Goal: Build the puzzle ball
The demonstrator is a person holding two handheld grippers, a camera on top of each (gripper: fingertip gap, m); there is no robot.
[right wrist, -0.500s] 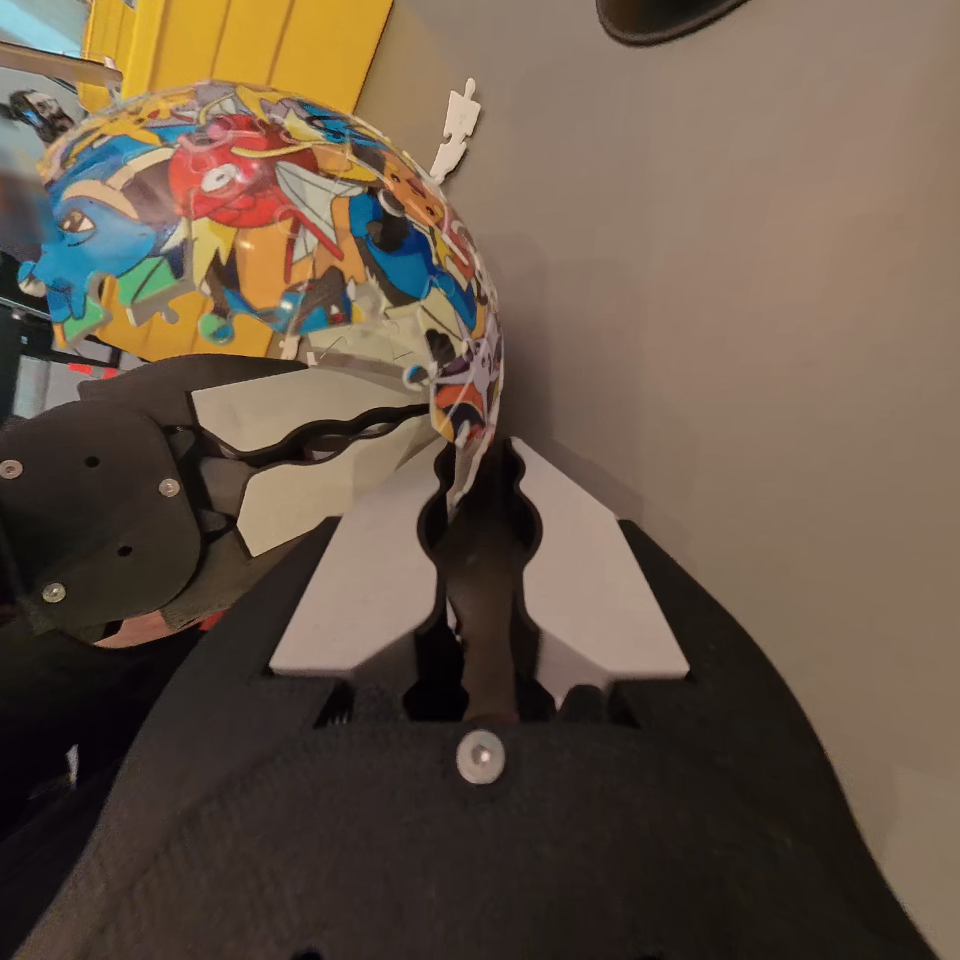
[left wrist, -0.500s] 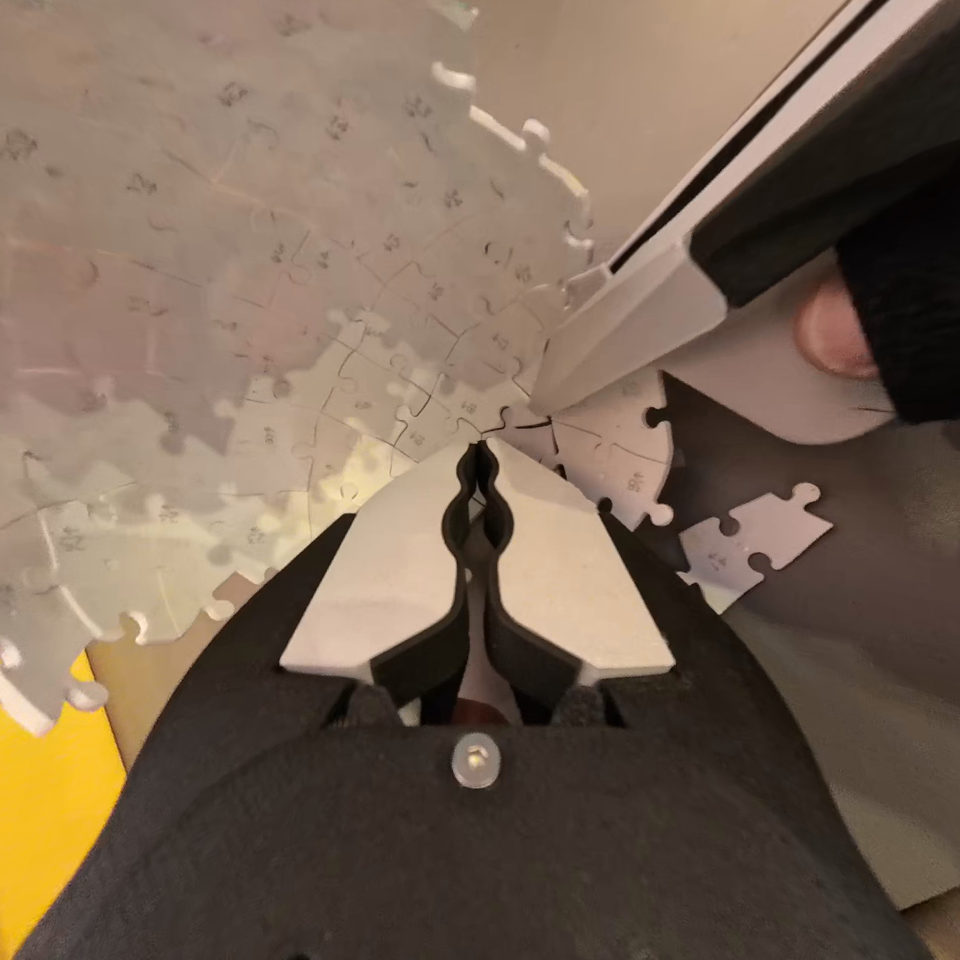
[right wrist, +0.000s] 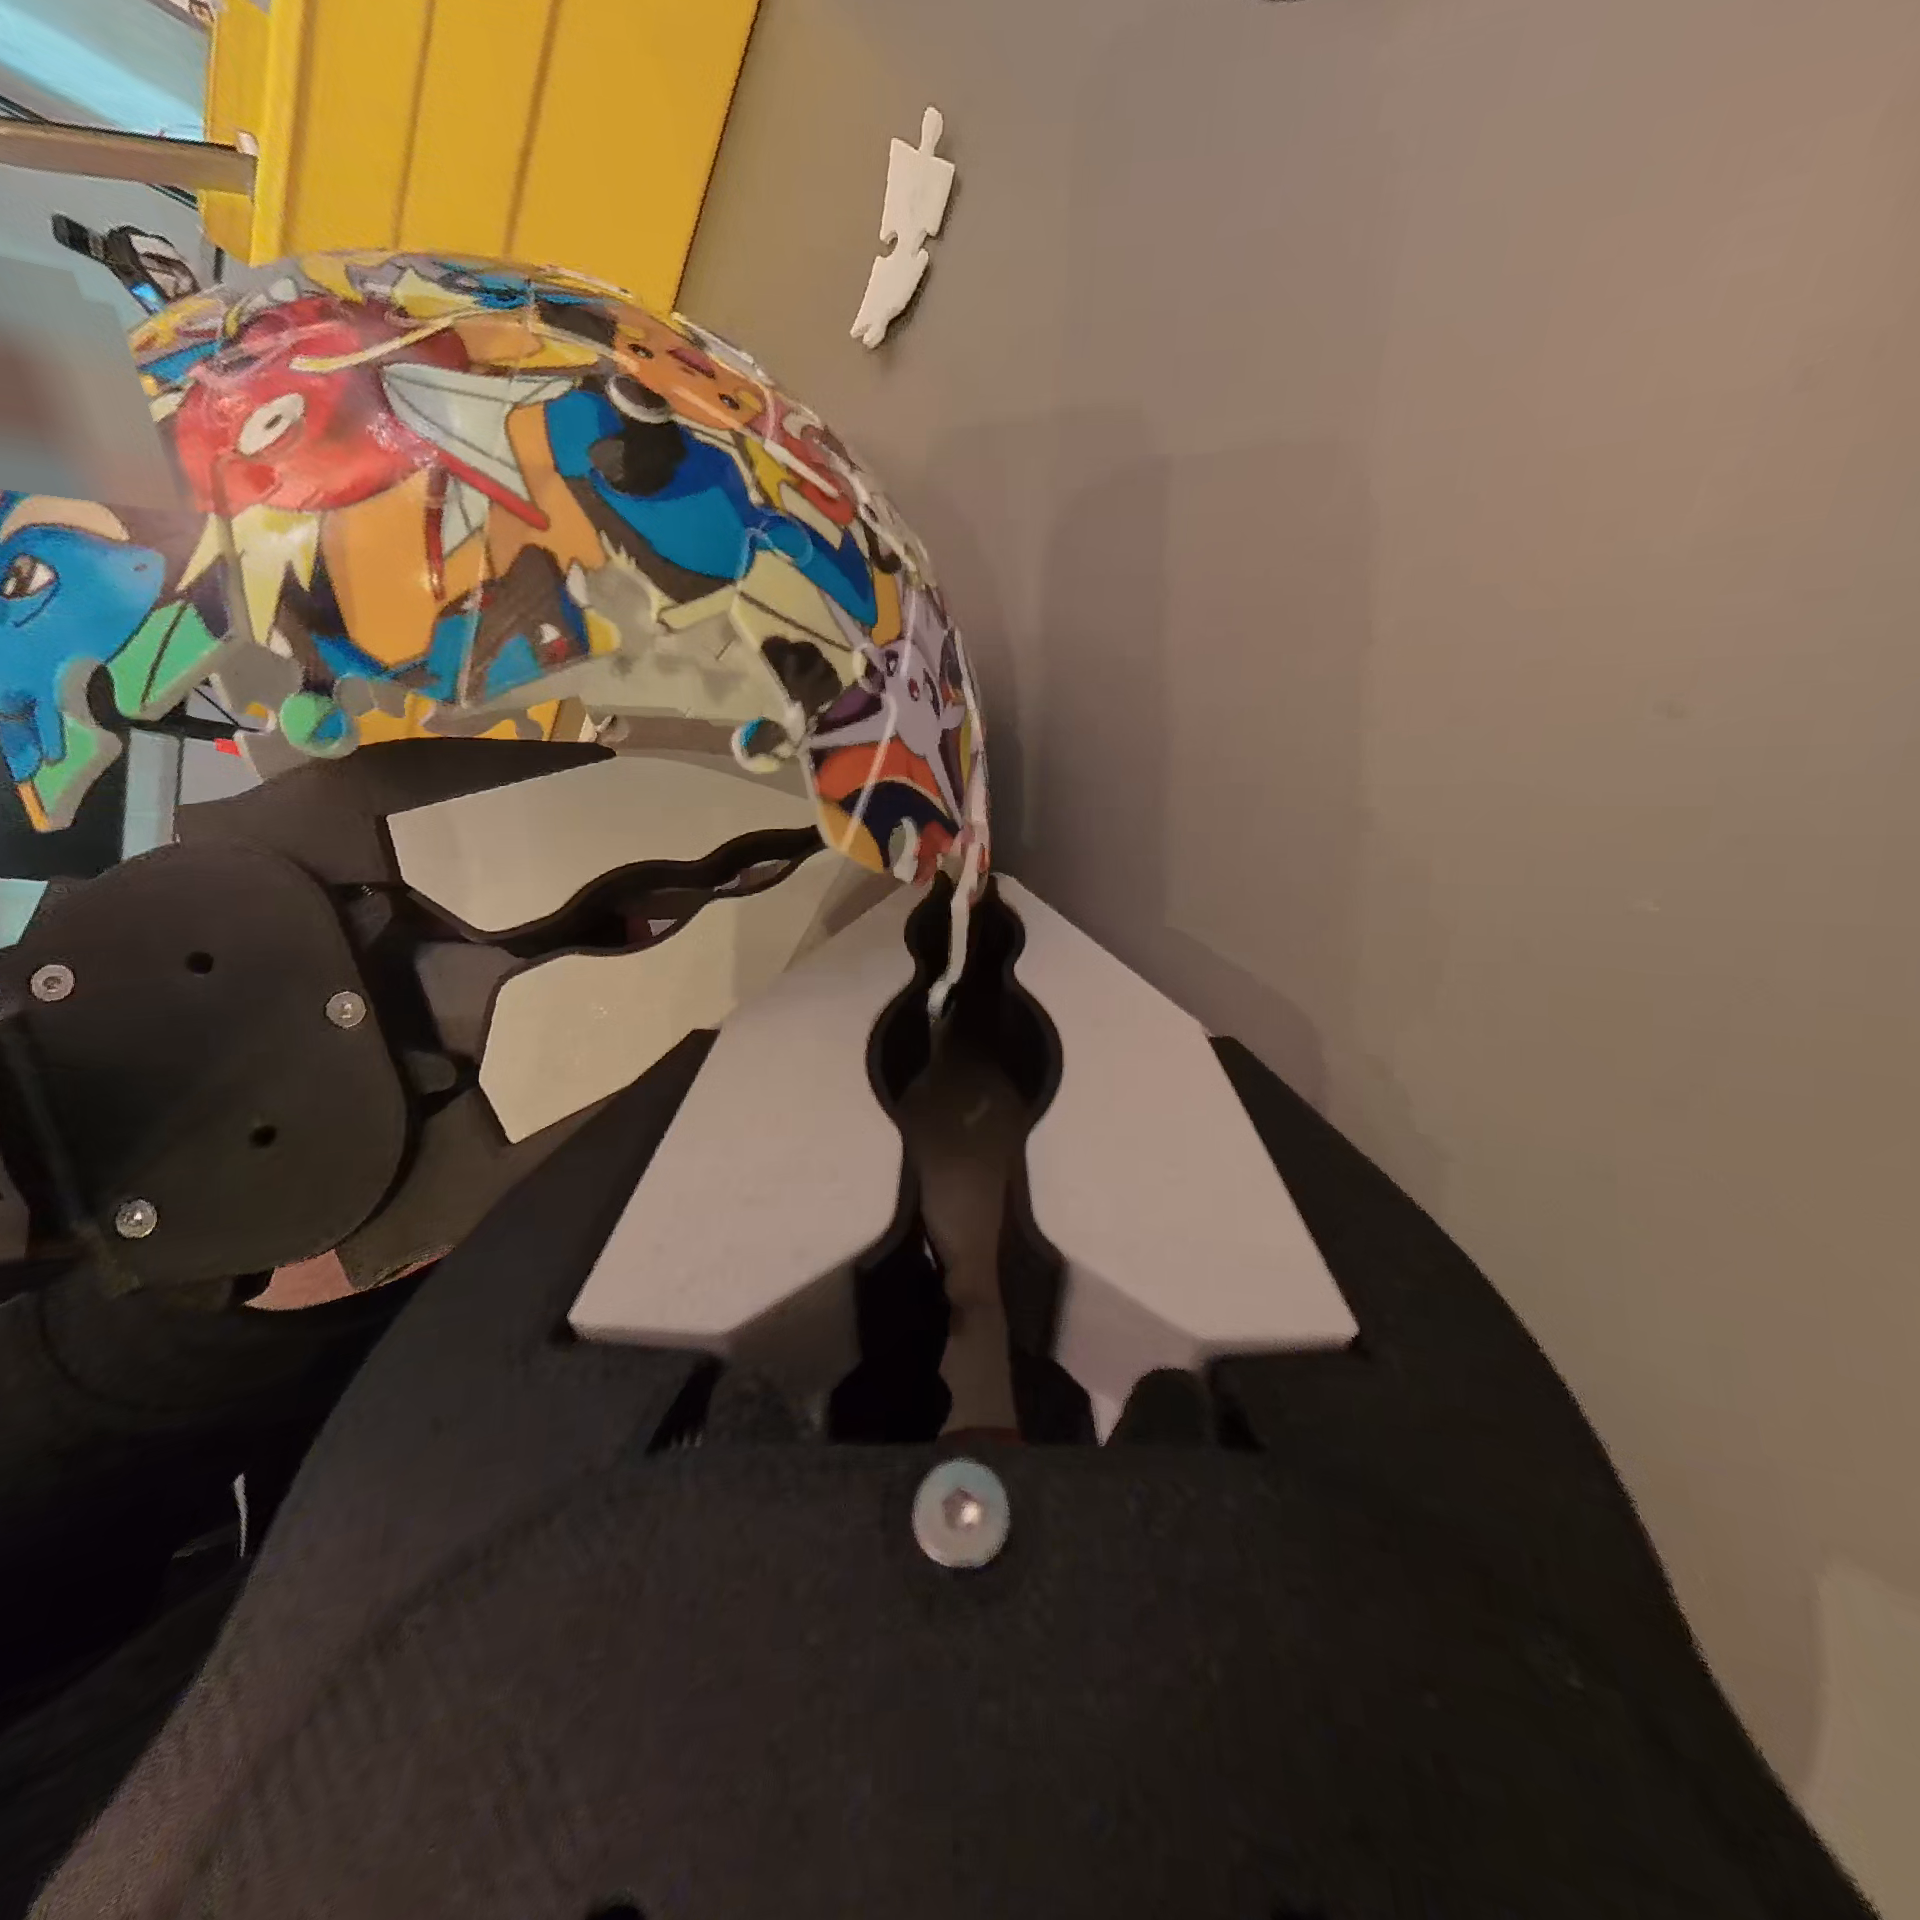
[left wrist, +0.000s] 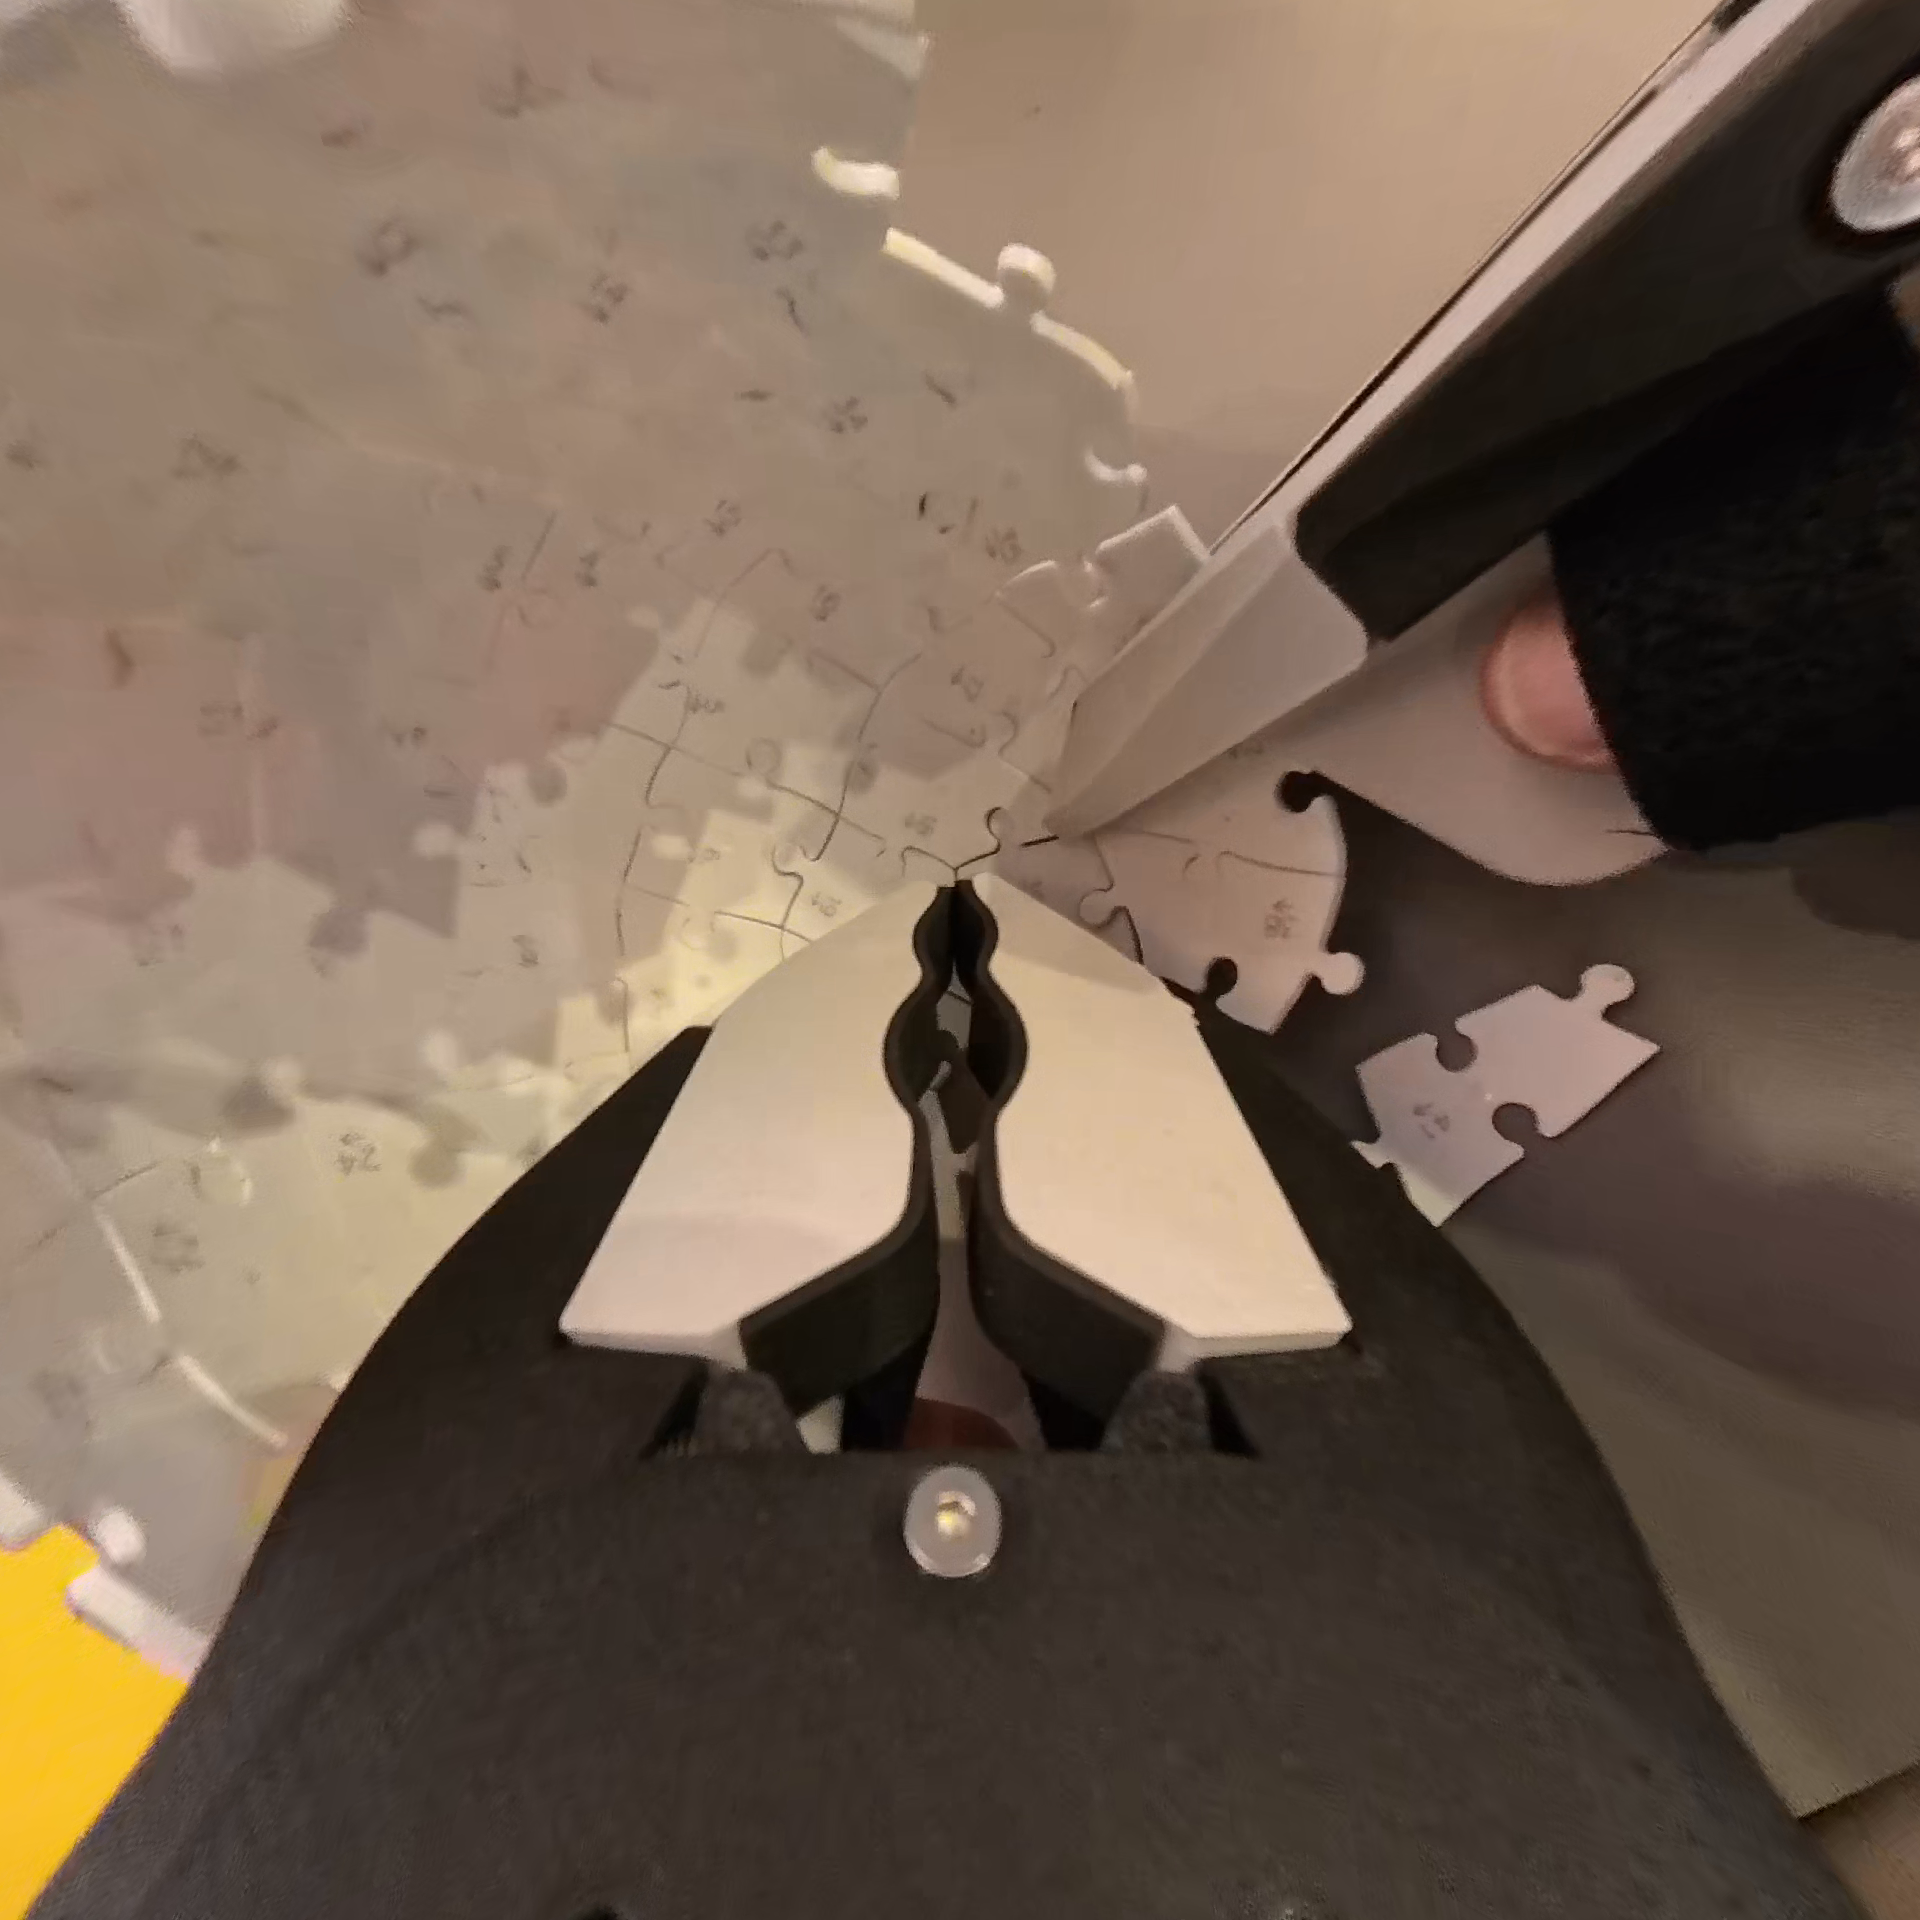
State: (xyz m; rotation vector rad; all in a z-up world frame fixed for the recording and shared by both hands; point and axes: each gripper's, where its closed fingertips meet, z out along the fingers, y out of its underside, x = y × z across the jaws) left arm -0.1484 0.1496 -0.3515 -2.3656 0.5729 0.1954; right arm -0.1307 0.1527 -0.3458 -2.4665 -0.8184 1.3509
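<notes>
I have my left claw (left wrist: 956,894) pinched shut on the rim of the half-built puzzle ball (left wrist: 520,623), its tips meeting right where several pieces come to a point, and I judge that grip is there to steady the shell while the other side works. My right claw (right wrist: 961,904) is also nearly closed, clamped on the thin edge of the same shell (right wrist: 582,499), which runs down between its two pale fingers (right wrist: 800,1122); holding edge-on like this lets me press on the rim without crushing the curve. In the left wrist view that right claw comes in from the upper right and its tip touches the shell just beside my own, so both grips sit close together at one seam, probably to squeeze a freshly added piece (left wrist: 1247,894) home. That piece juts out to the right of the rim with its knobs free. Just beyond it, a loose piece (left wrist: 1496,1091) lies blank side up on the grey table (left wrist: 1662,1455), near enough to fetch next. From the right wrist view the shell's printed side faces me, raised off the table, with a yellow cabinet (right wrist: 499,125) far behind it on the left. The ball is clearly far from whole: it is an open dome so far.
</notes>
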